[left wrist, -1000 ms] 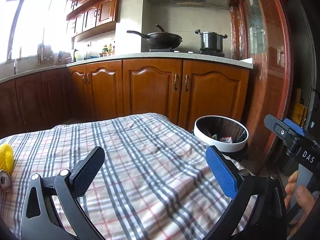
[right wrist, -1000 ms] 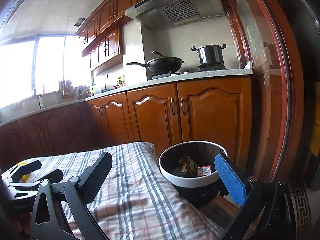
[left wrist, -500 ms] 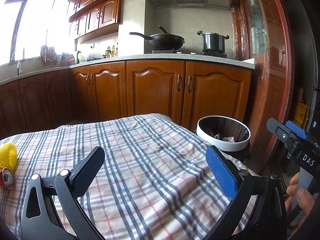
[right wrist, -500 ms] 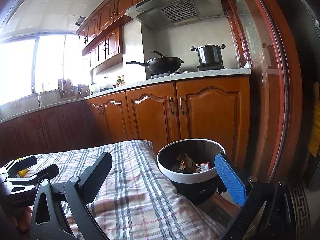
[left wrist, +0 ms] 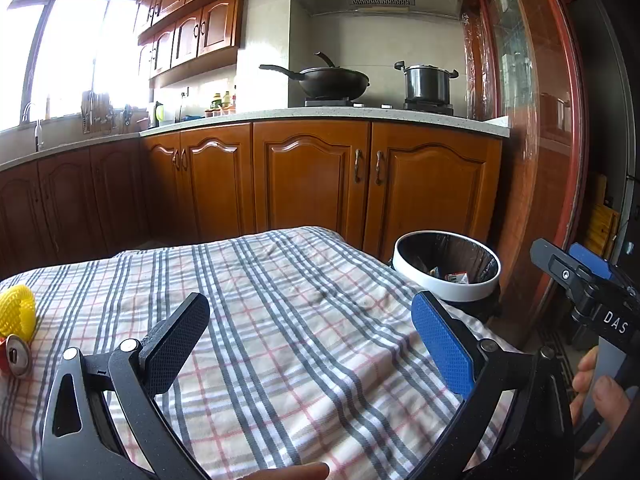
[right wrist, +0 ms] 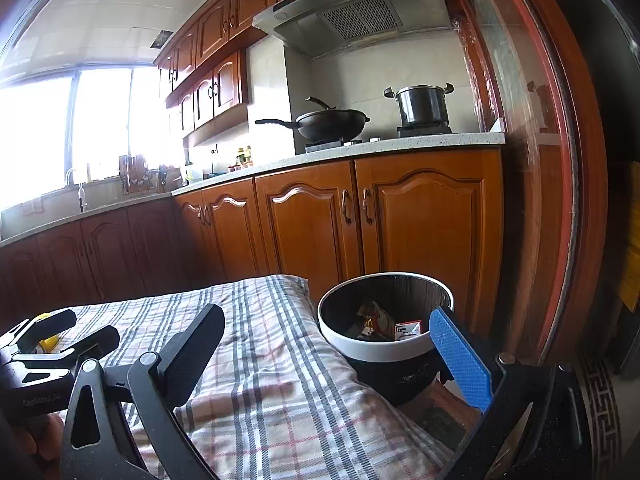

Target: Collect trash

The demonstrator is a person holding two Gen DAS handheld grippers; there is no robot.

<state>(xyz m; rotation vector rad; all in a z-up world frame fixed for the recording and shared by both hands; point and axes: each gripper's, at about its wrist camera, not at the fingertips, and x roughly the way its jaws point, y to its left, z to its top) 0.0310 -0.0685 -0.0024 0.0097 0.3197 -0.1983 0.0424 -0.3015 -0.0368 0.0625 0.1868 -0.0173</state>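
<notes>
We face a run of brown wooden cabinets (left wrist: 312, 176) under a pale counter, with a black wok (left wrist: 332, 80) and a steel pot (left wrist: 426, 82) on the stove above them. In front of us lies a table covered by a checked cloth (left wrist: 280, 320). Just past its far right corner stands a round bin (right wrist: 384, 346) with a white rim and a black liner, and inside it we see some wrappers and a small red and white box (right wrist: 408, 327). Our left gripper (left wrist: 310, 340) hangs over the cloth with its jaws wide apart and nothing between them. Our right gripper (right wrist: 332, 356) is spread just as wide and empty, its blue finger in front of the bin's rim. At the left edge of the cloth sit a yellow mesh ball (left wrist: 16, 316) and, touching it, a small can (left wrist: 14, 356) lying on its side
</notes>
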